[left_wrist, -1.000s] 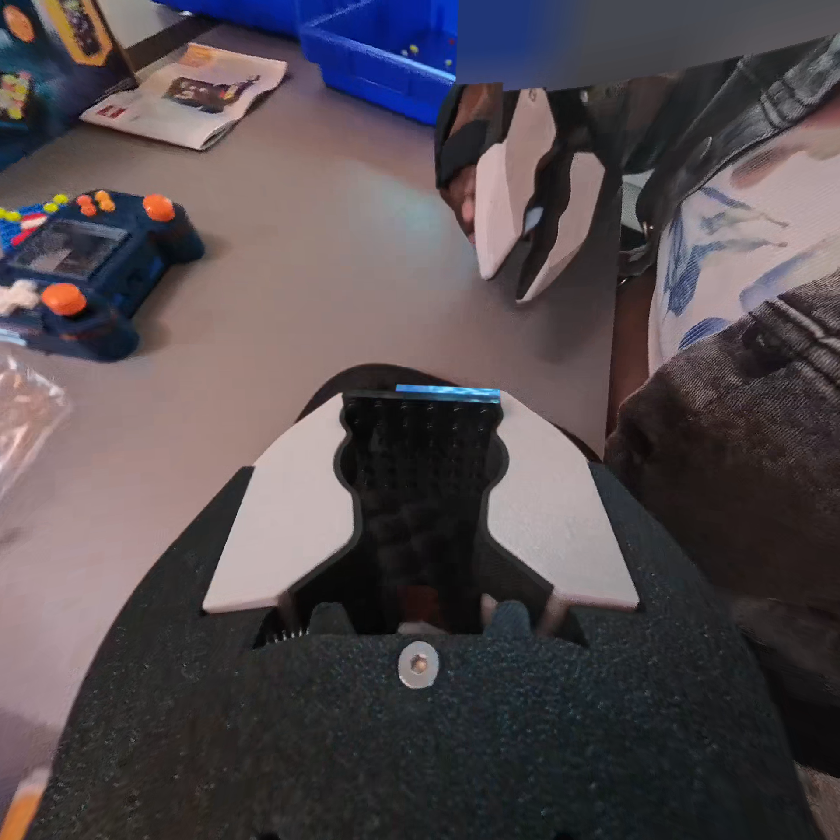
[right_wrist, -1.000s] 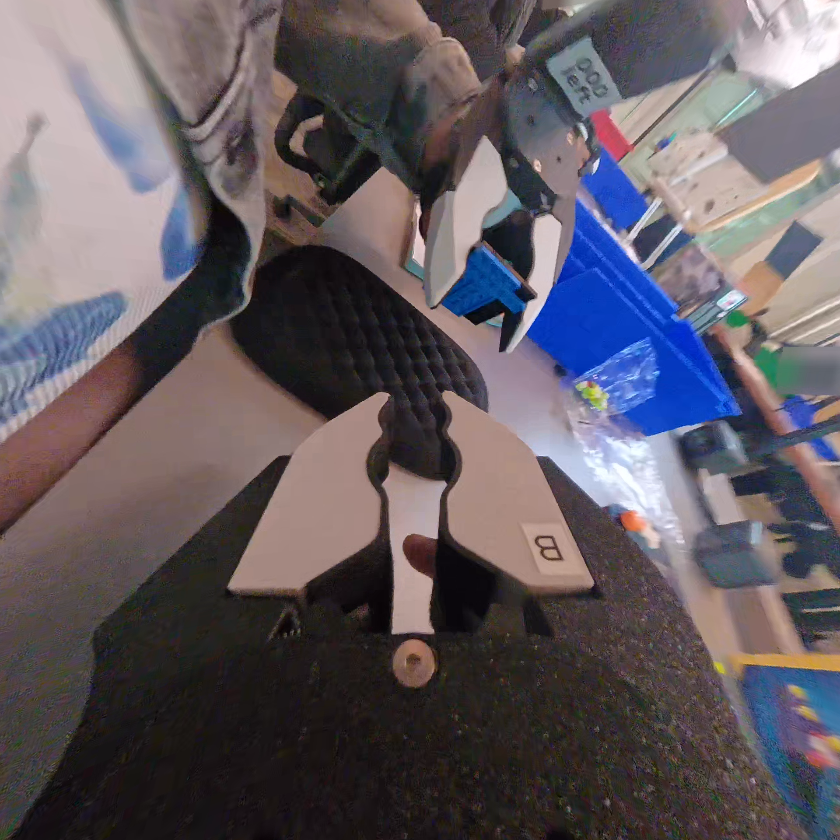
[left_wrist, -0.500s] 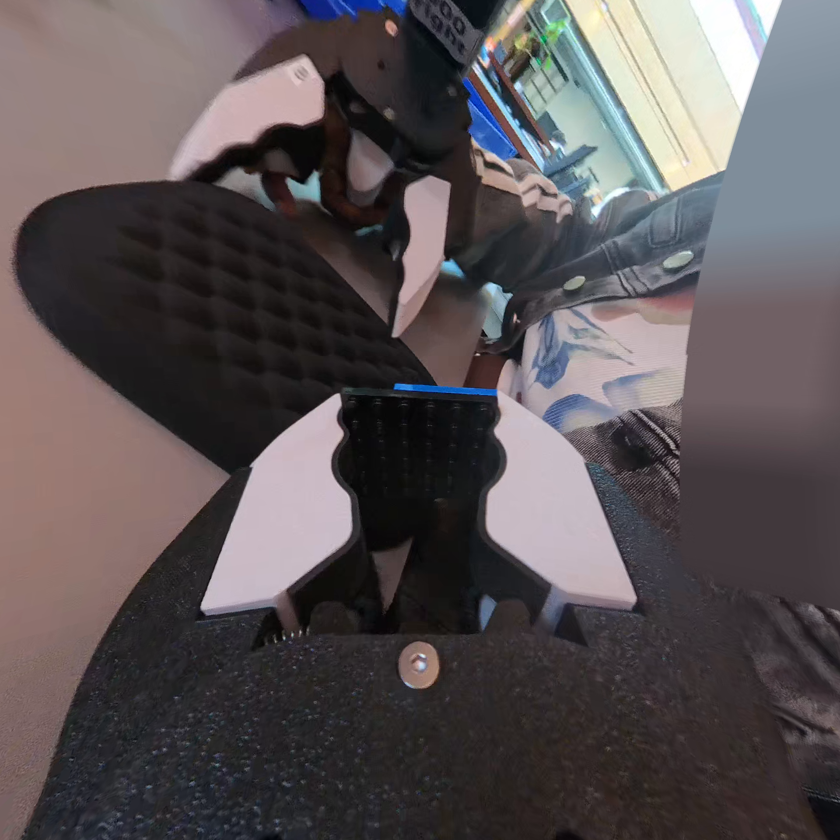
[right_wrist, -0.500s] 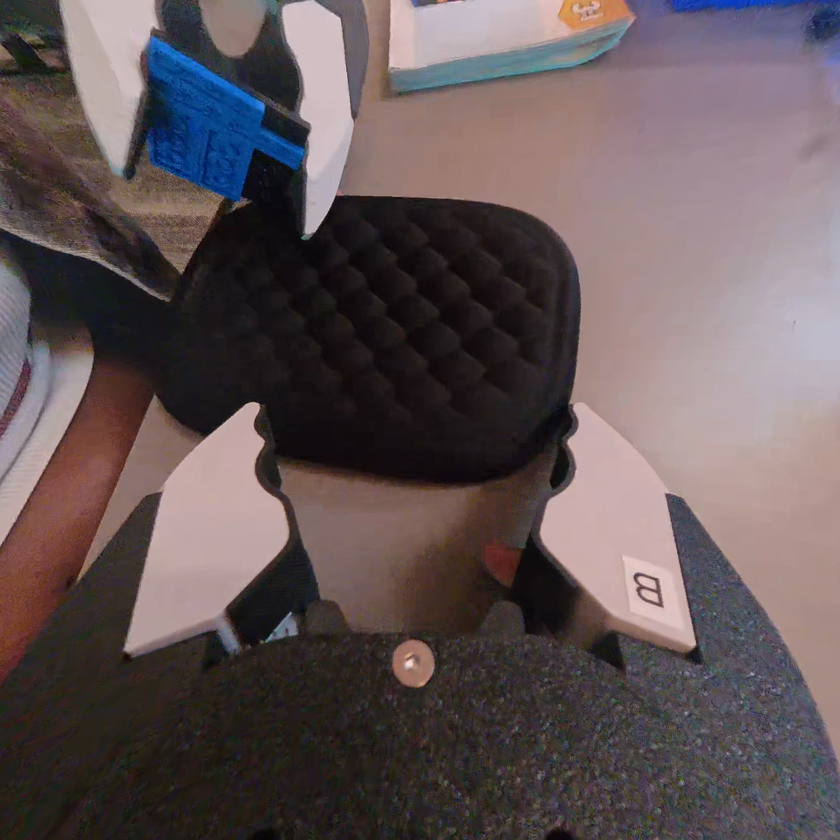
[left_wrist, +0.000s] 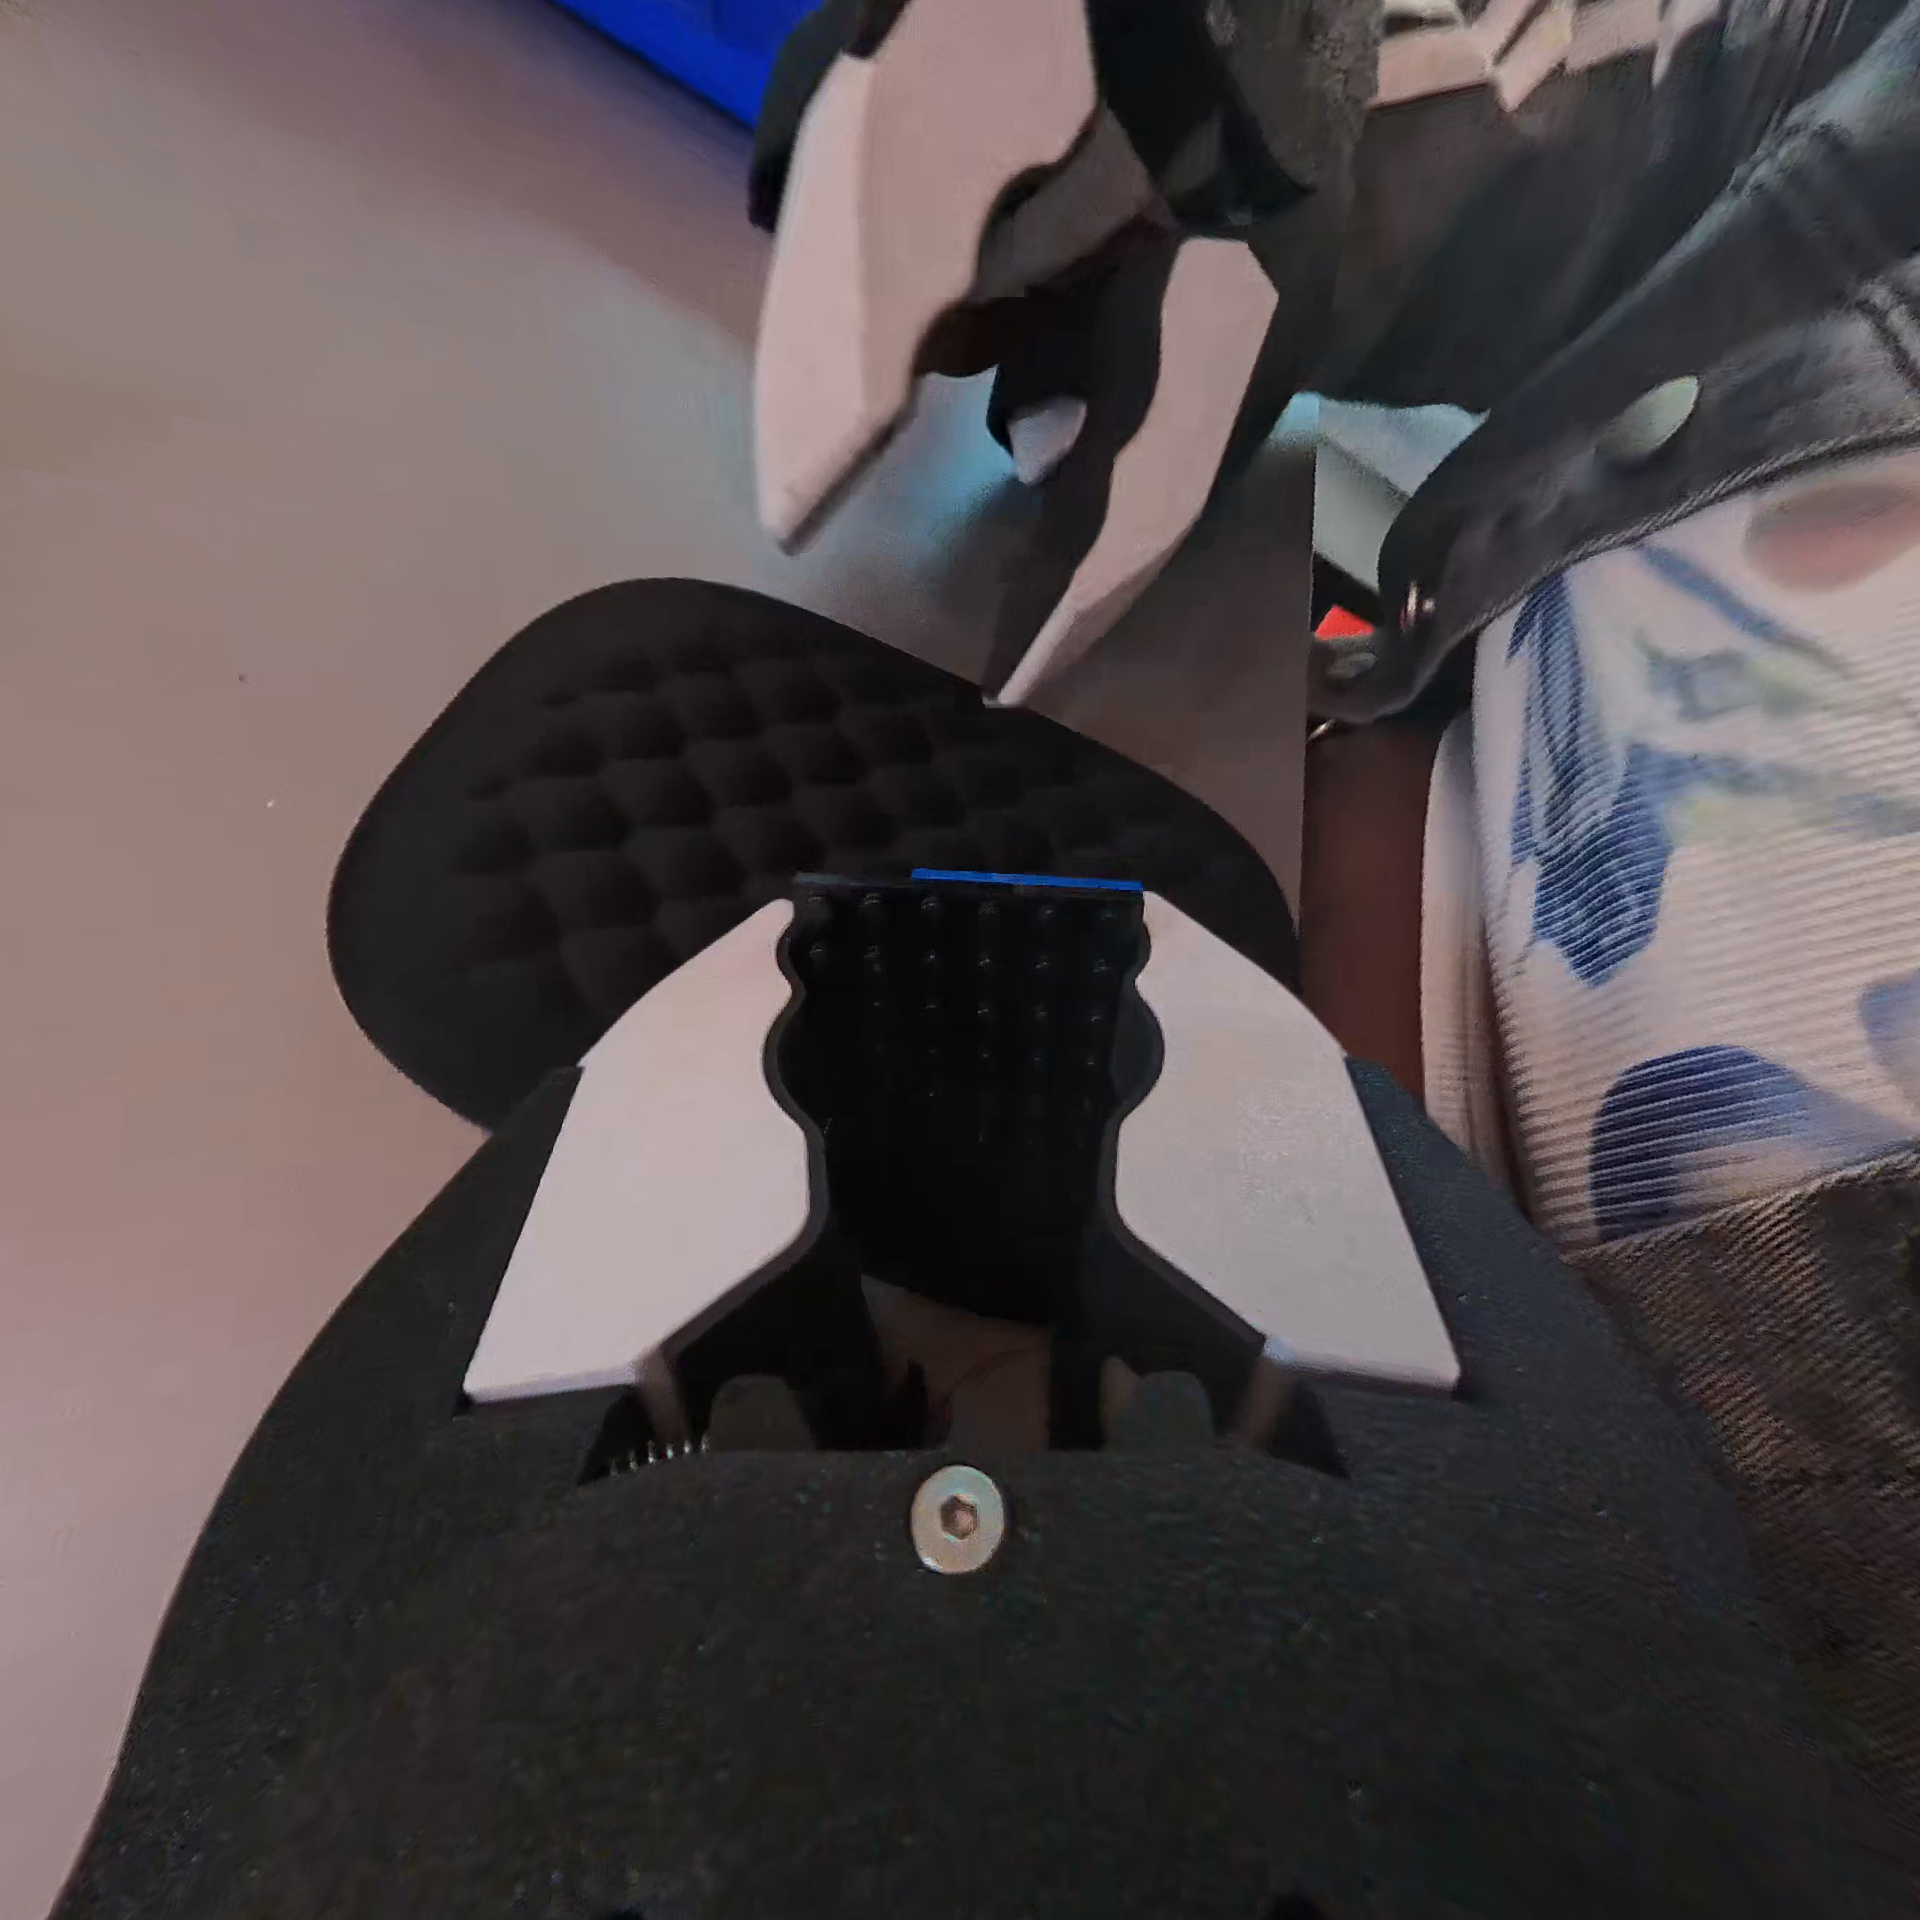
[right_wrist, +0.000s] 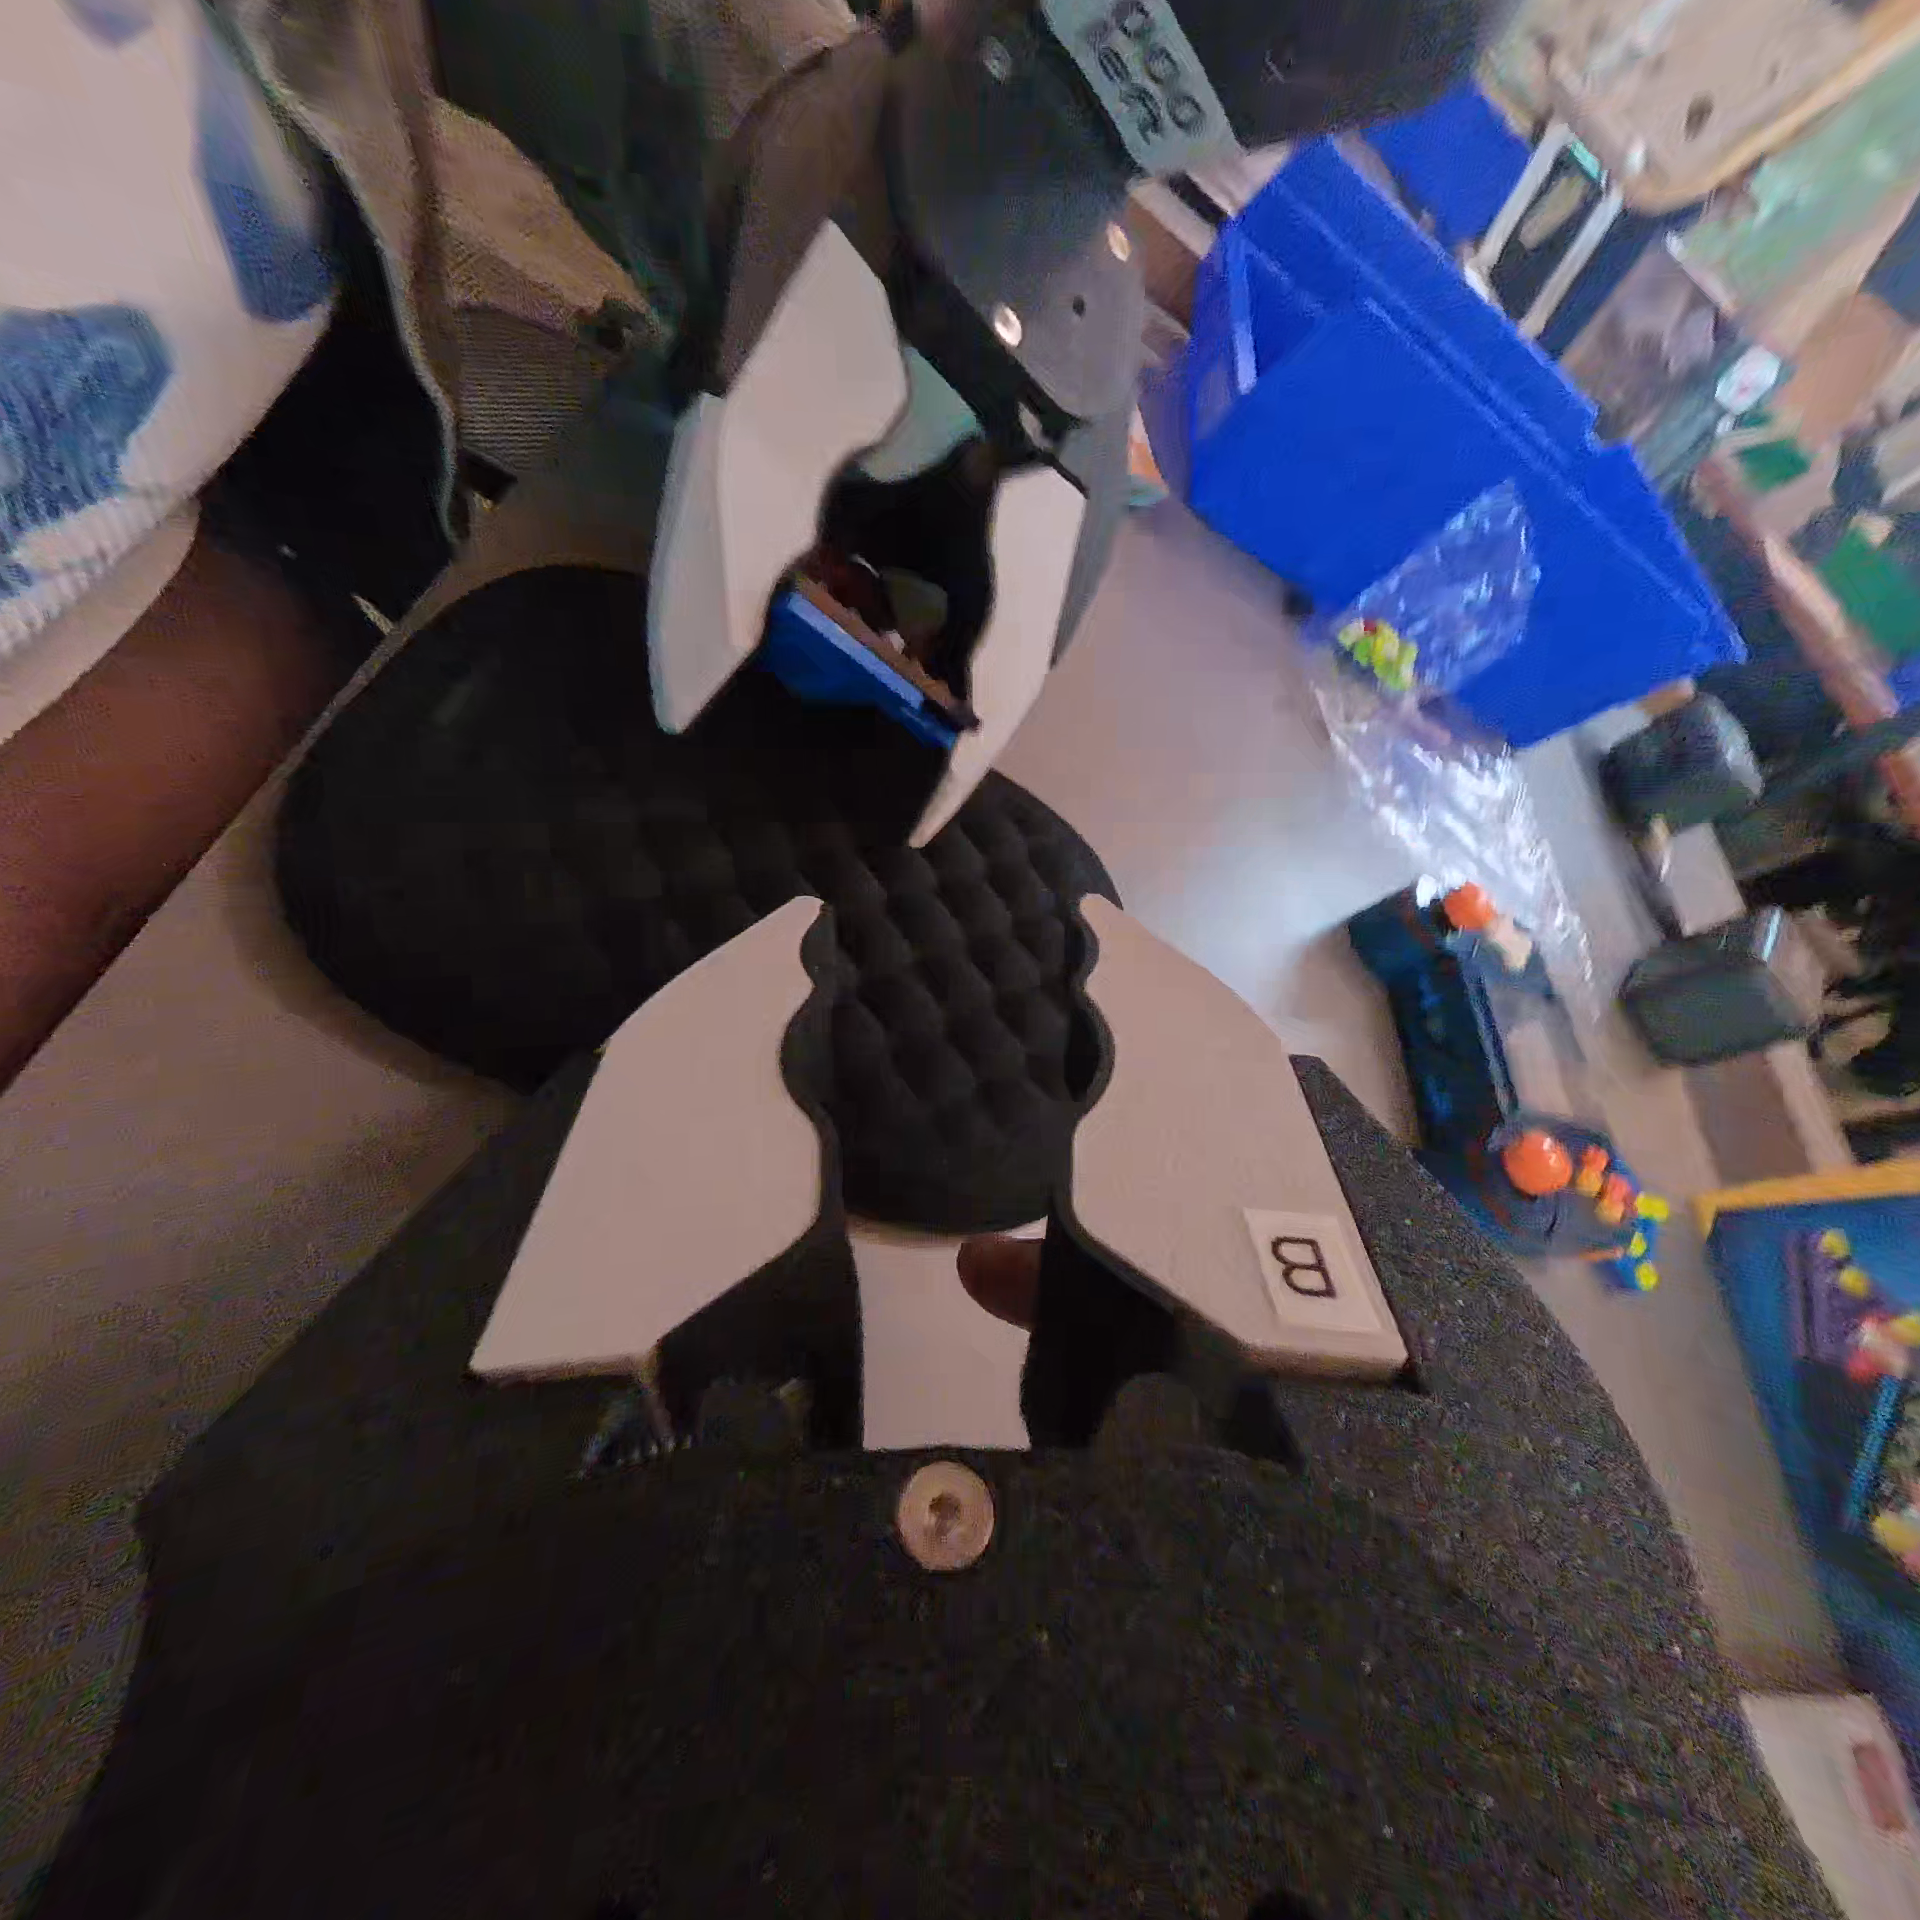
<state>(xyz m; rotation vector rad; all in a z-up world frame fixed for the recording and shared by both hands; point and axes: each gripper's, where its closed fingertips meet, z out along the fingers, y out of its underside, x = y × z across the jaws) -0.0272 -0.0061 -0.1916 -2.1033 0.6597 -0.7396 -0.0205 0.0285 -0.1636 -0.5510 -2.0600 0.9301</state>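
Plate (left_wrist: 971, 997), studded black with a blue edge, pinched in your left tongs (left_wrist: 966, 914) above the foam pad (left_wrist: 644, 821).
Your right tongs (right_wrist: 945, 904) stand part open and empty, close in front of the left pair over the pad on the desk (left_wrist: 260, 416). The views are blurred; a bump between the tongs could twist the plate loose, and it may bounce off the pad.
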